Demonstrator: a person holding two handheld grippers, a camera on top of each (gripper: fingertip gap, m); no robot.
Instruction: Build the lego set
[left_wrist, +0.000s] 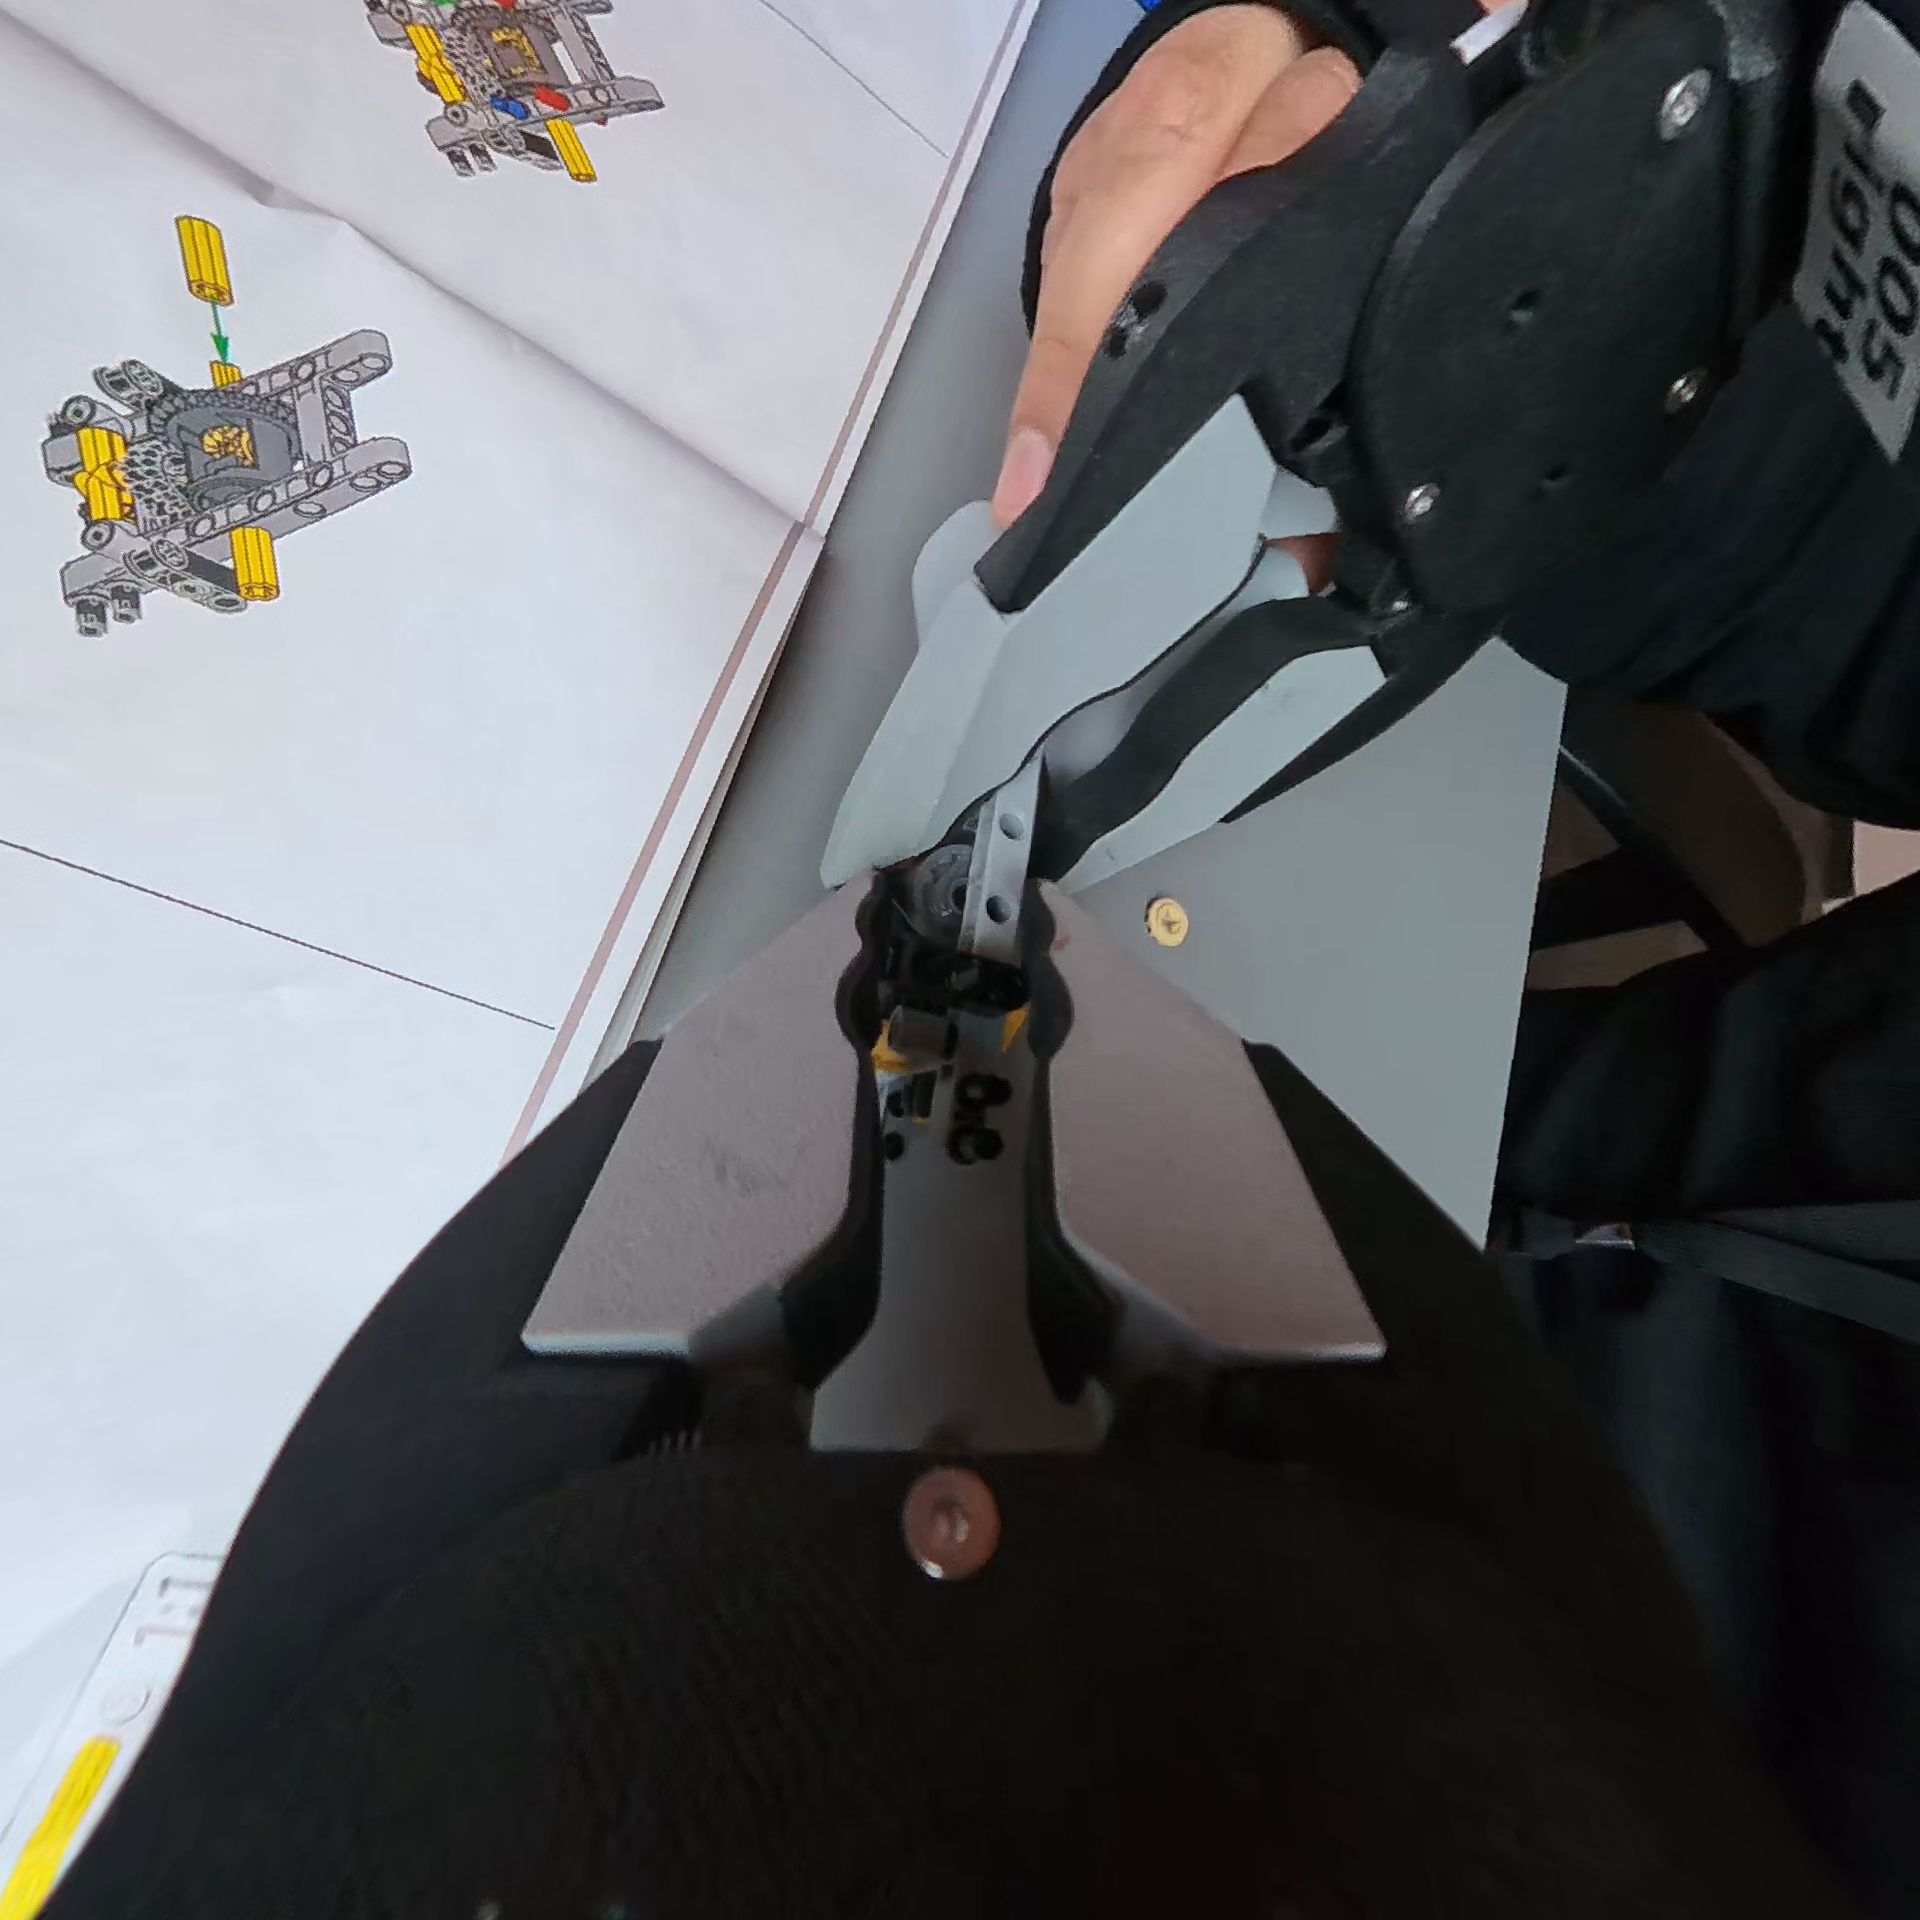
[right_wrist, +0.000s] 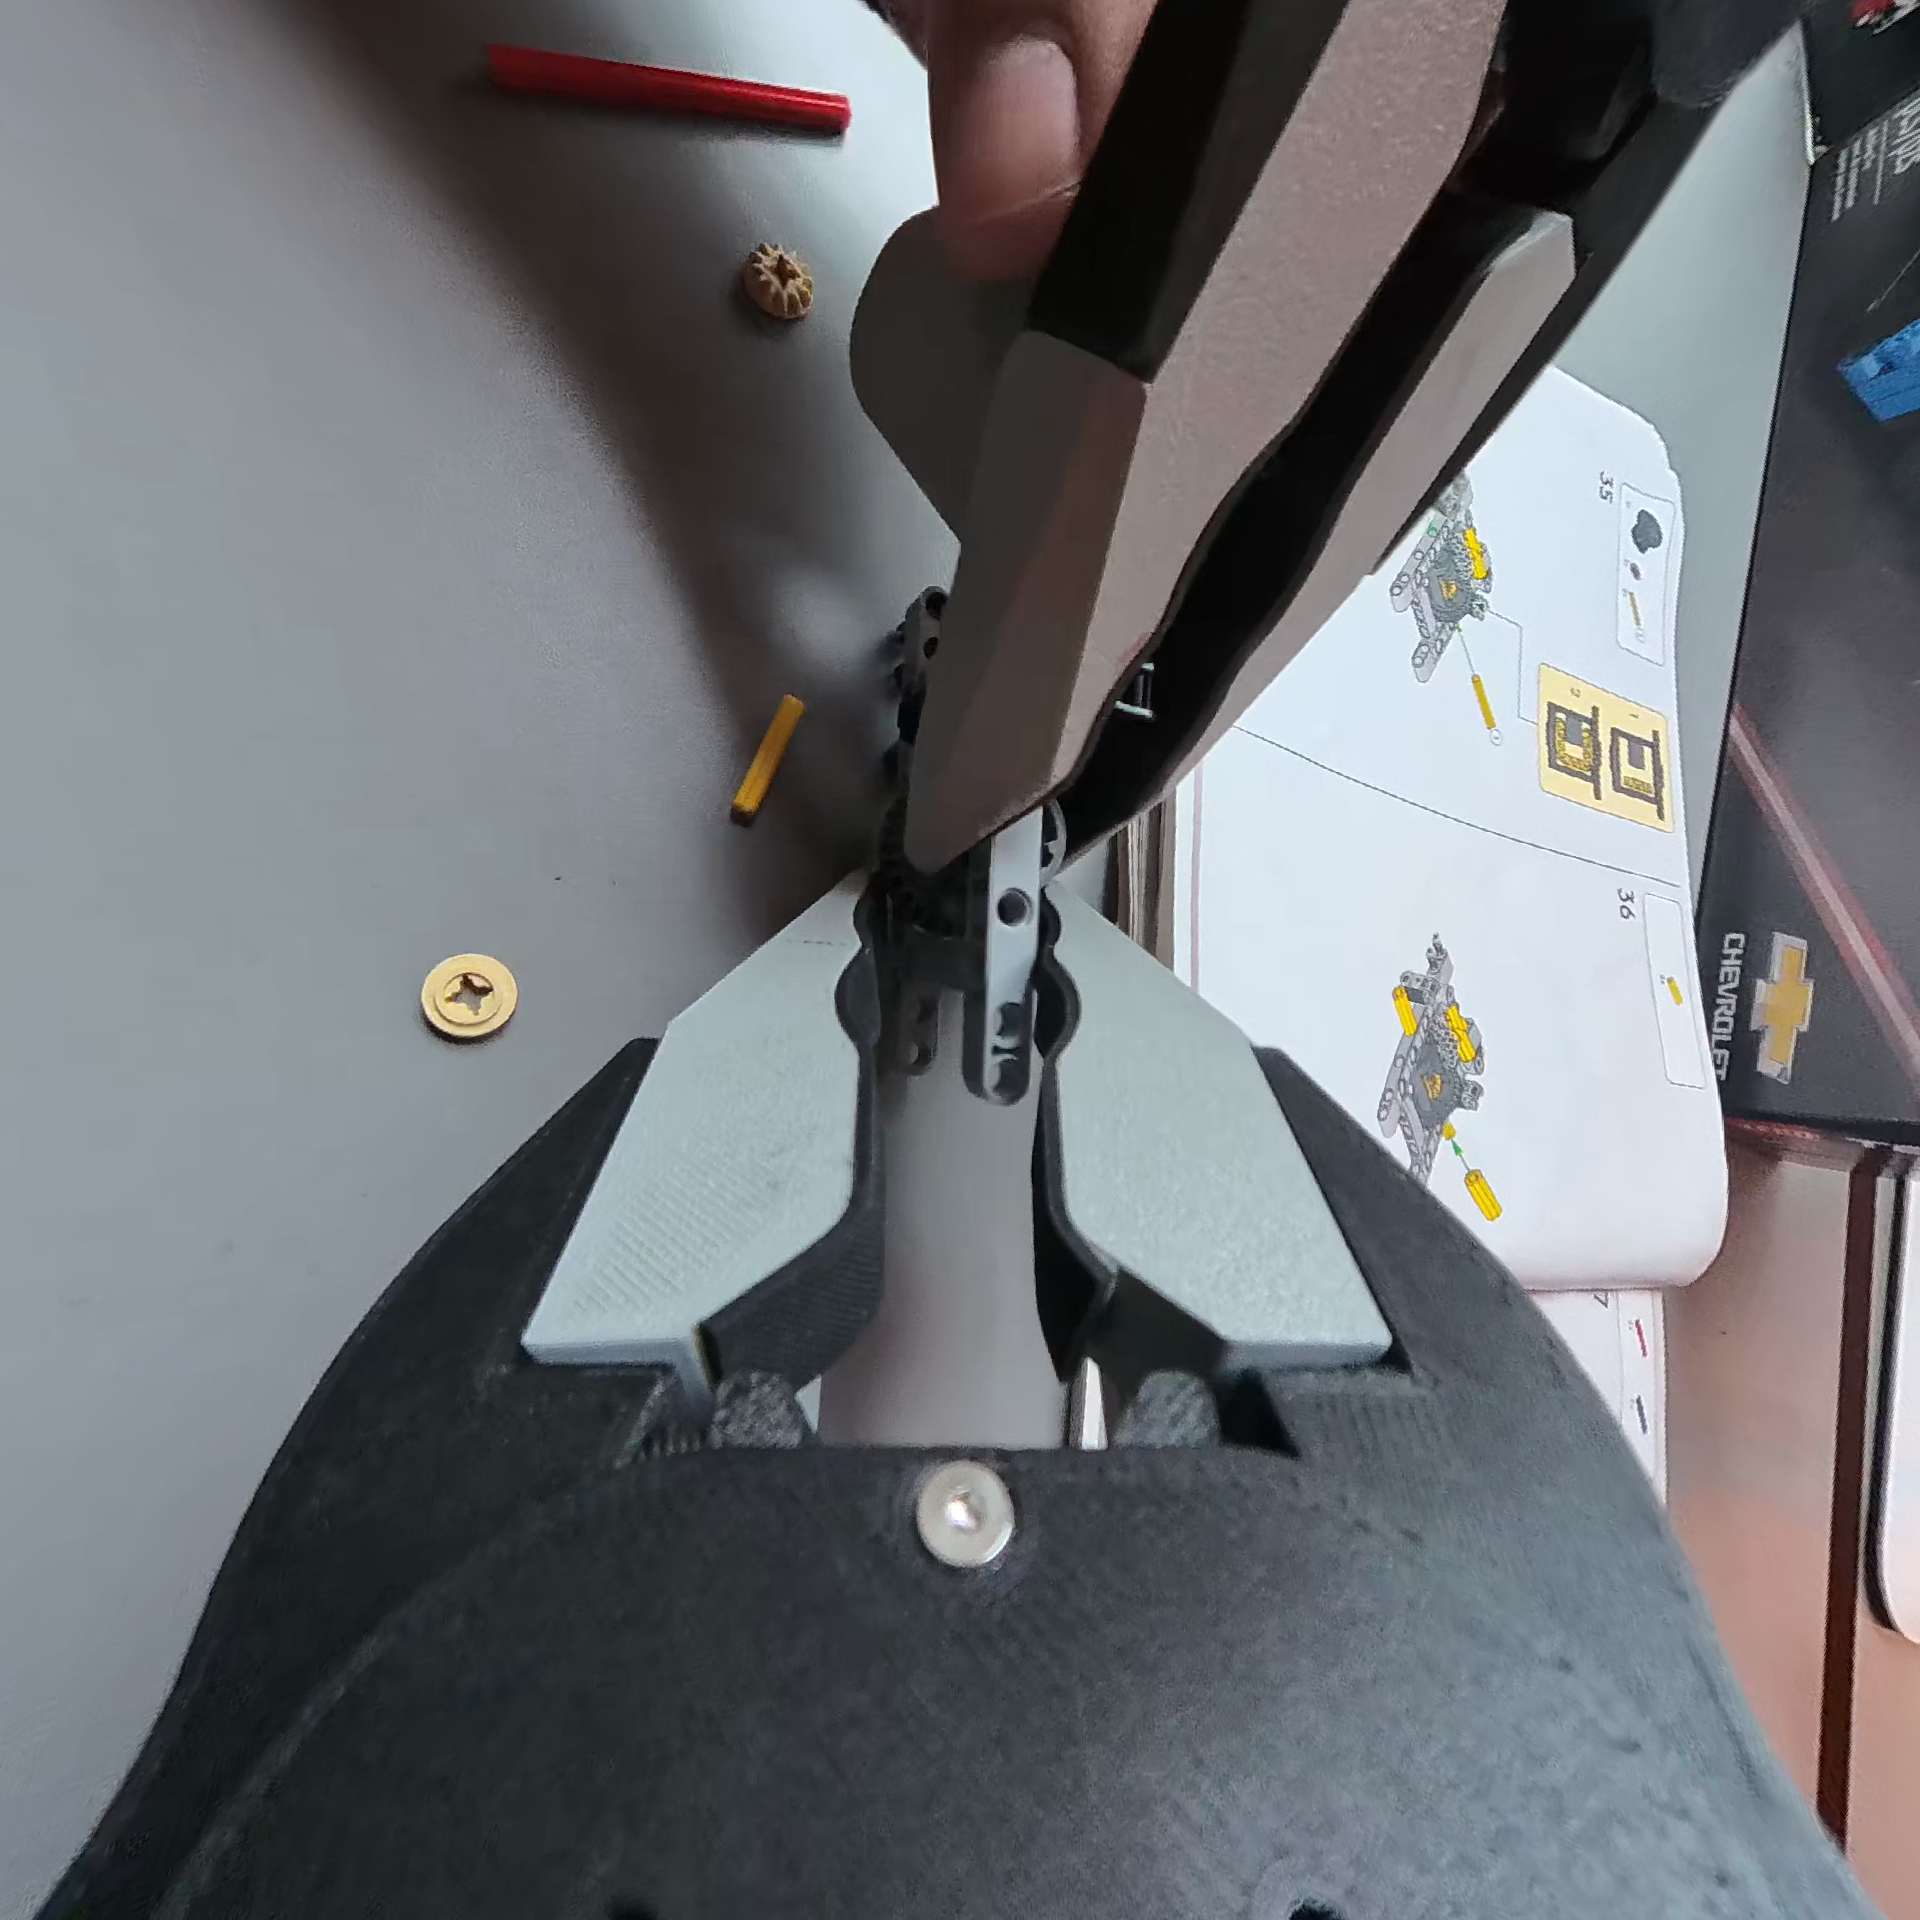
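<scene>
1. Fingertips of the left gripper (left_wrist: 951, 997) clamp the grey-and-black lego assembly (left_wrist: 951, 1029), jaws narrow around it.
2. The right gripper (right_wrist: 951, 987) pinches the same assembly's grey beam (right_wrist: 1006, 966) from the opposite side; both grippers meet tip to tip above the grey table (right_wrist: 312, 623).
3. Loose parts lie to one side: yellow axle (right_wrist: 767, 758), tan gear (right_wrist: 778, 278), red axle (right_wrist: 670, 88).
4. The open instruction booklet (right_wrist: 1455, 935) lies beside the black box (right_wrist: 1818, 727), at the table's edge.
</scene>
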